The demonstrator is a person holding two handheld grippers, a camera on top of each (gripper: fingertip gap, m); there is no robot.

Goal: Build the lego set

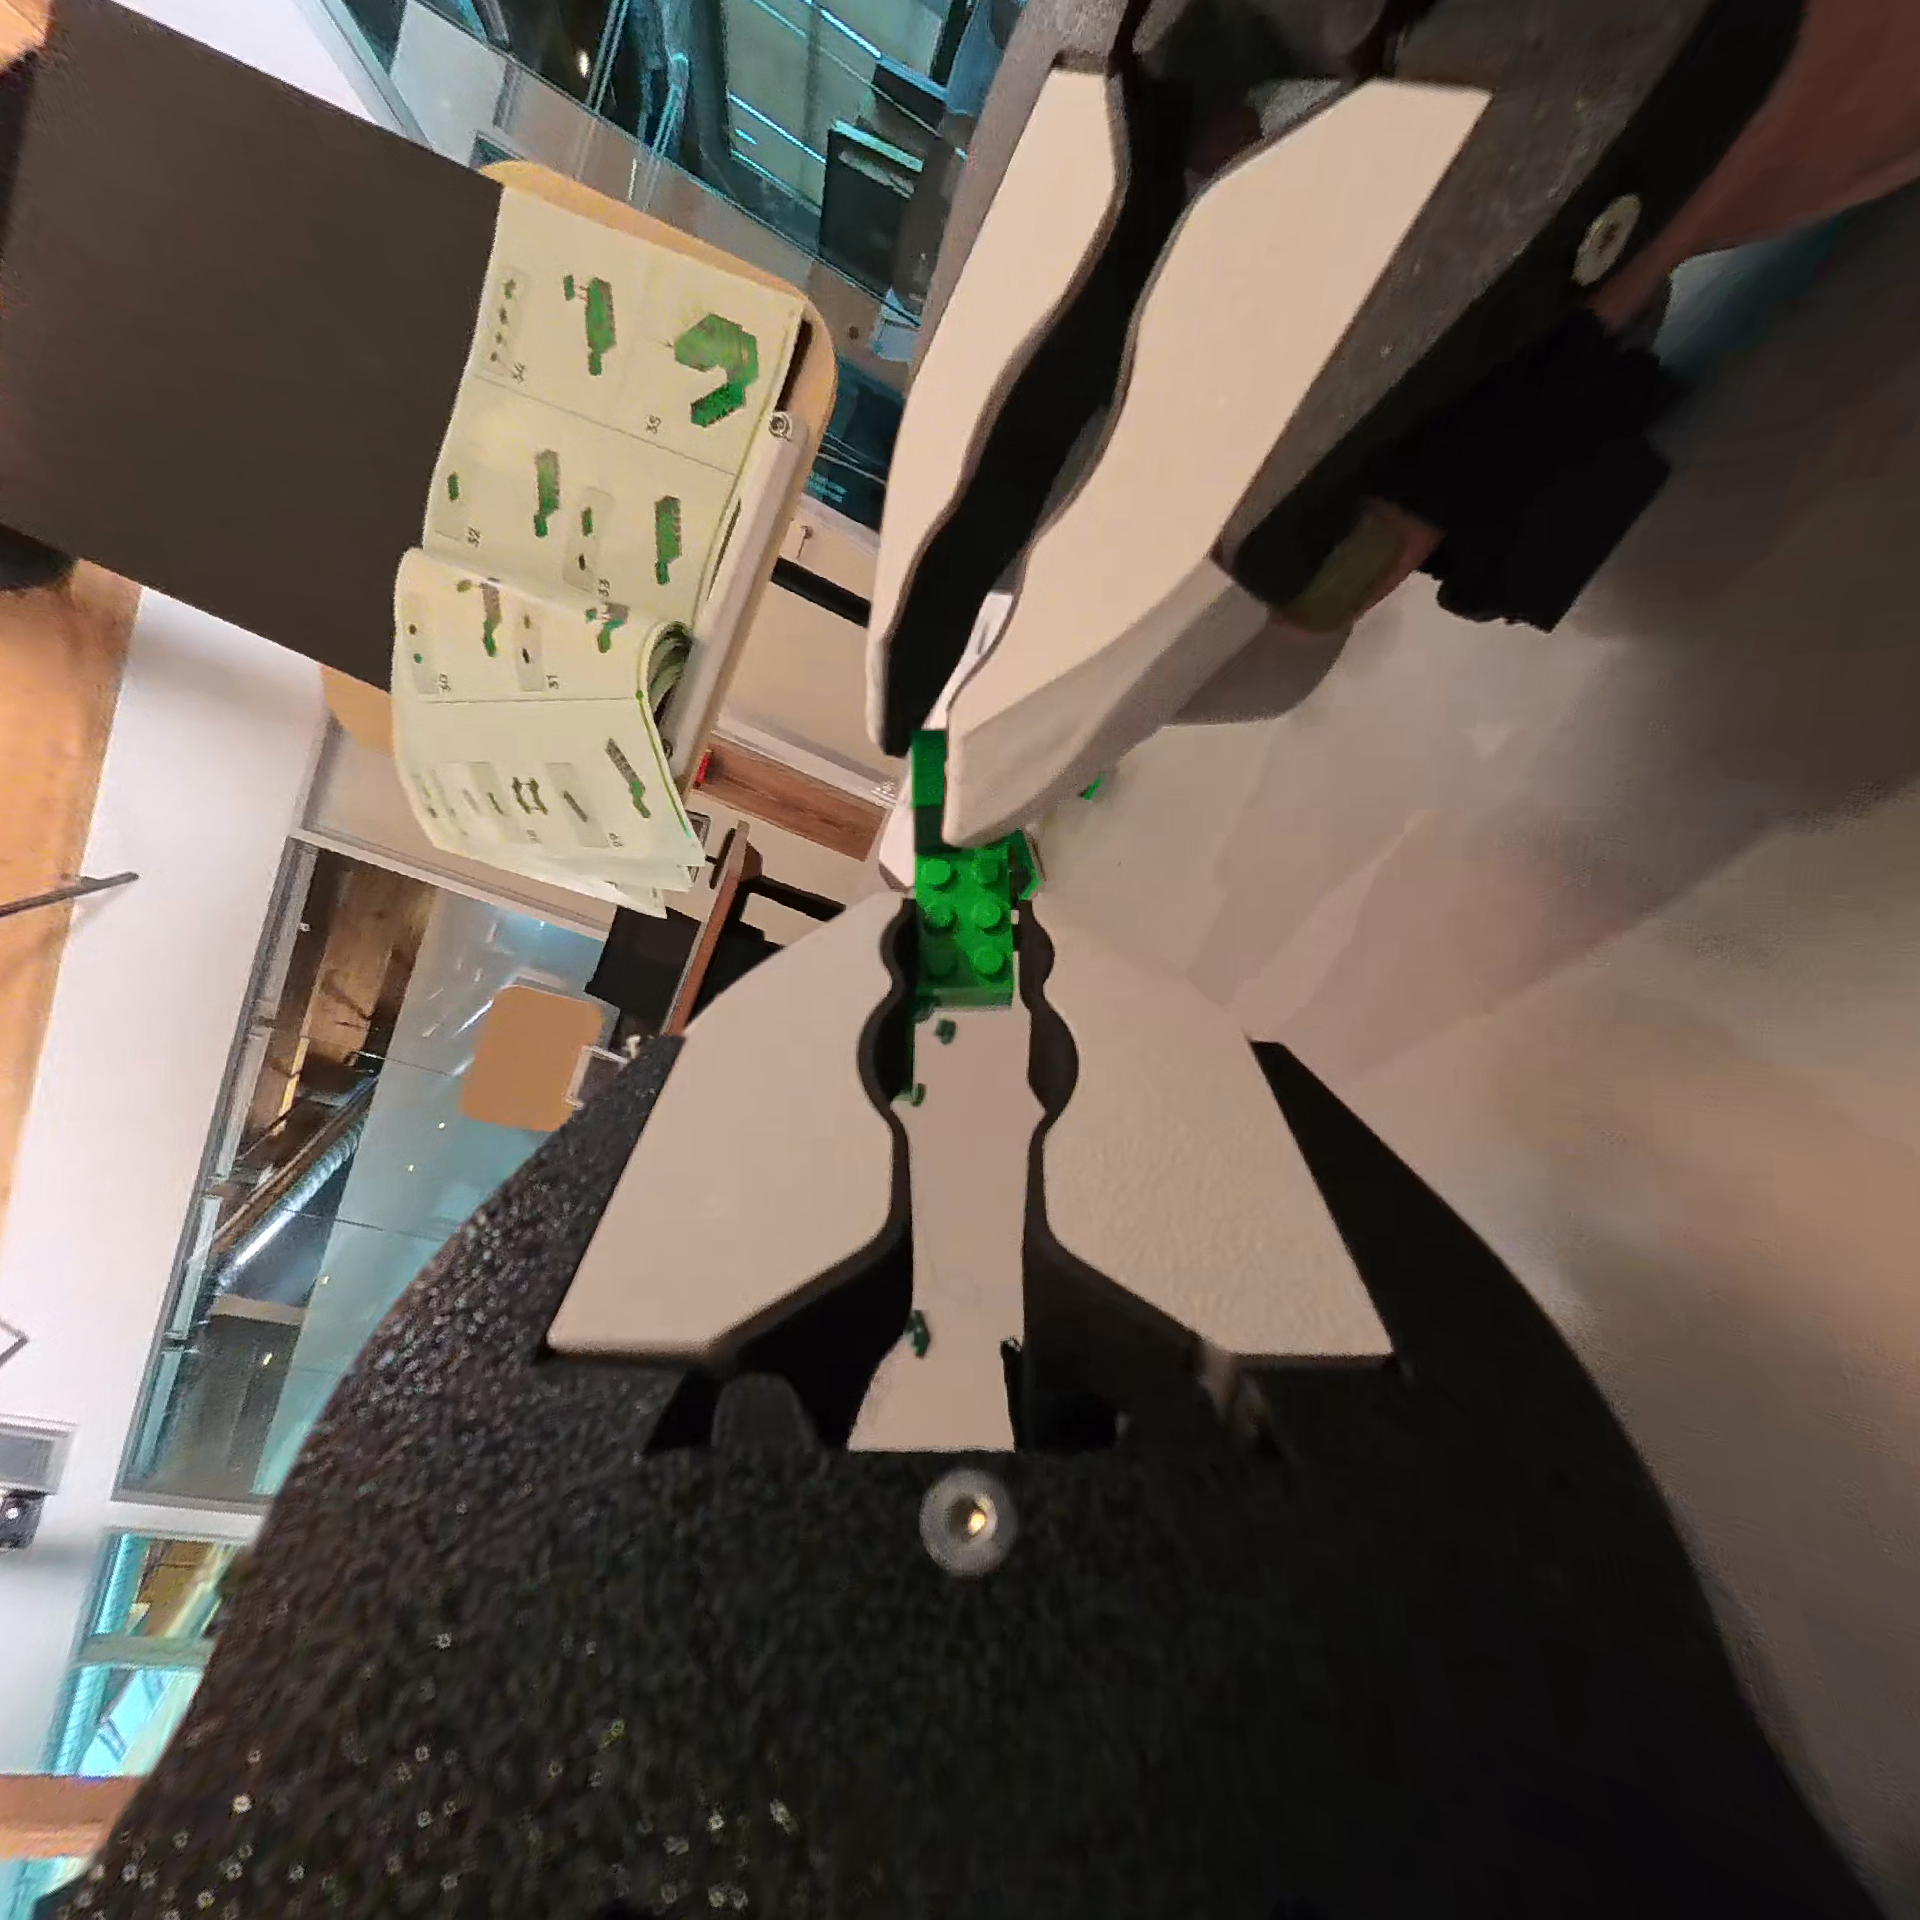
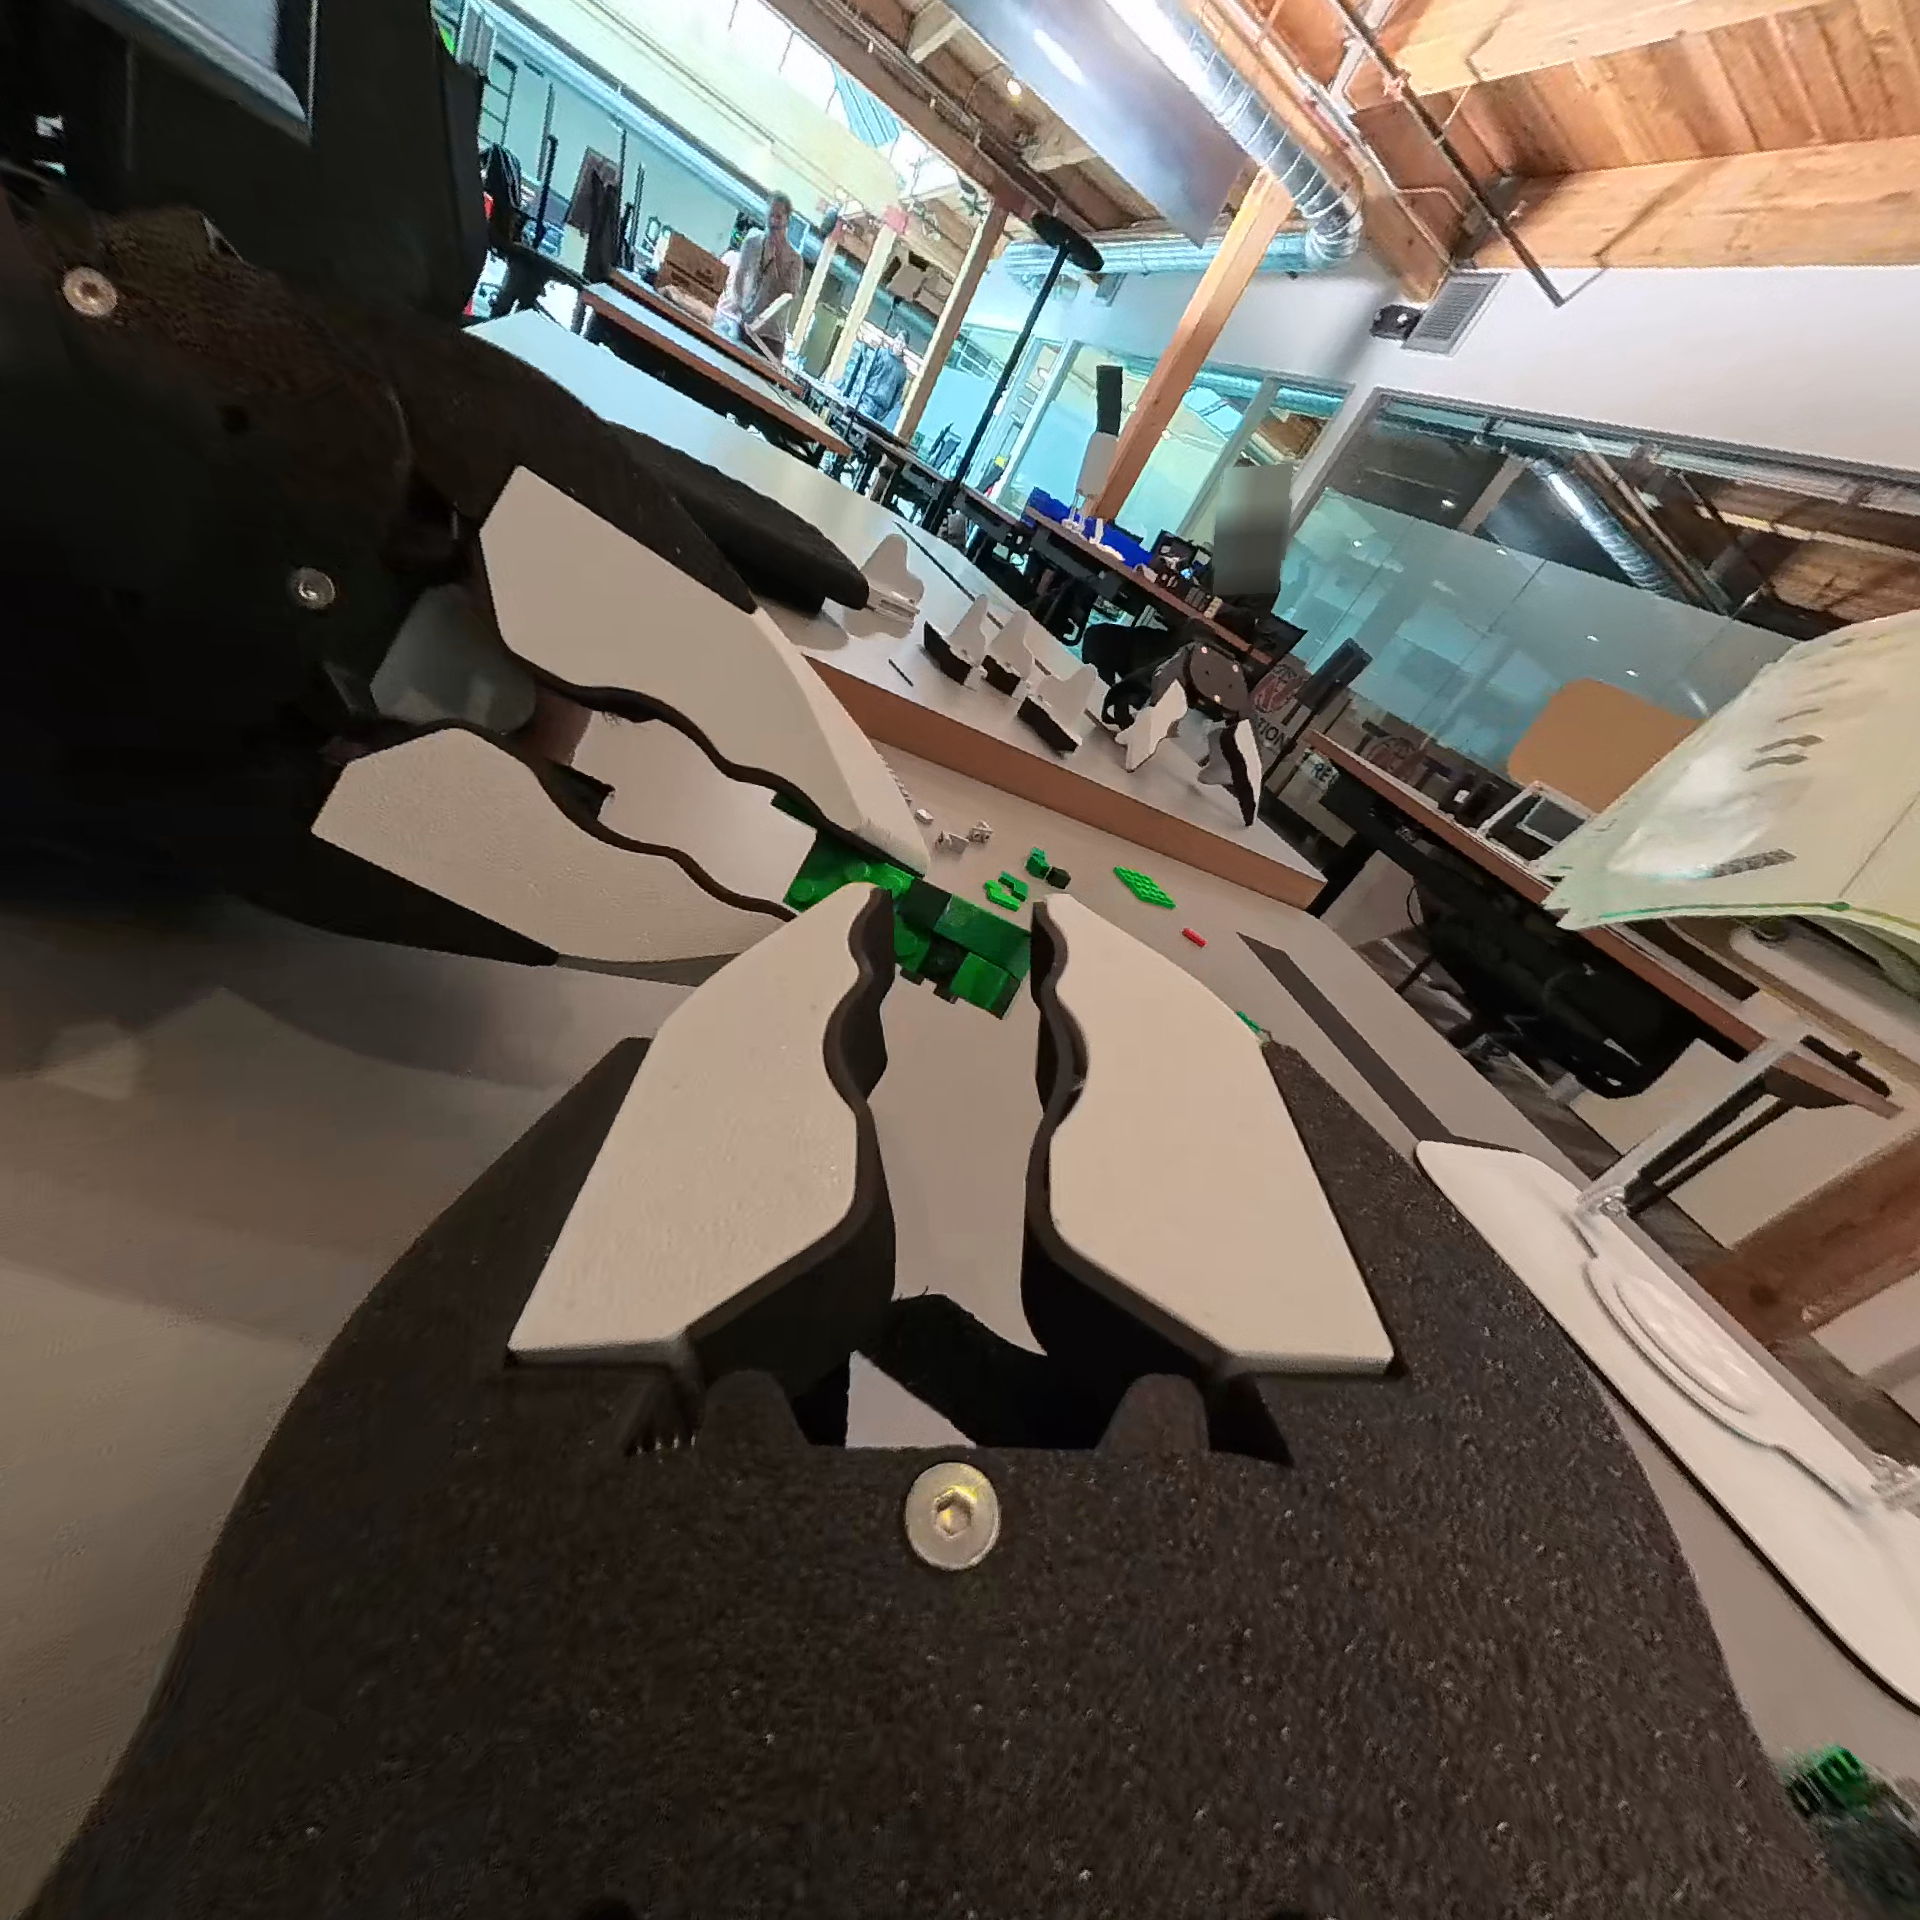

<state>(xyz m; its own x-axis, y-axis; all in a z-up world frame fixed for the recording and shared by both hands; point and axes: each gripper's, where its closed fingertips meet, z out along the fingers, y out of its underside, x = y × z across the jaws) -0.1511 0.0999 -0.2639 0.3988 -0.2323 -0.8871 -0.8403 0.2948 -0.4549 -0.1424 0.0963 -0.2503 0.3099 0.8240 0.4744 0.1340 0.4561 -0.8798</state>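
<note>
Plainly, everything hung on the green brick assembly [image 1: 961,925] caught between two tools above the desk [image 1: 1558,1039]. On the left, the left gripper [image 1: 966,935] was clamped across the assembly's studded block, whose long axis ran straight out along the fingers. To the right, the right gripper [image 1: 920,774] pinched a thin green piece [image 1: 928,767] at the assembly's far end, tip to tip with the left. Loose green bricks [image 2: 1143,885] lay beyond, toward the desk's far edge. Pressing home looked like the right's job.
</note>
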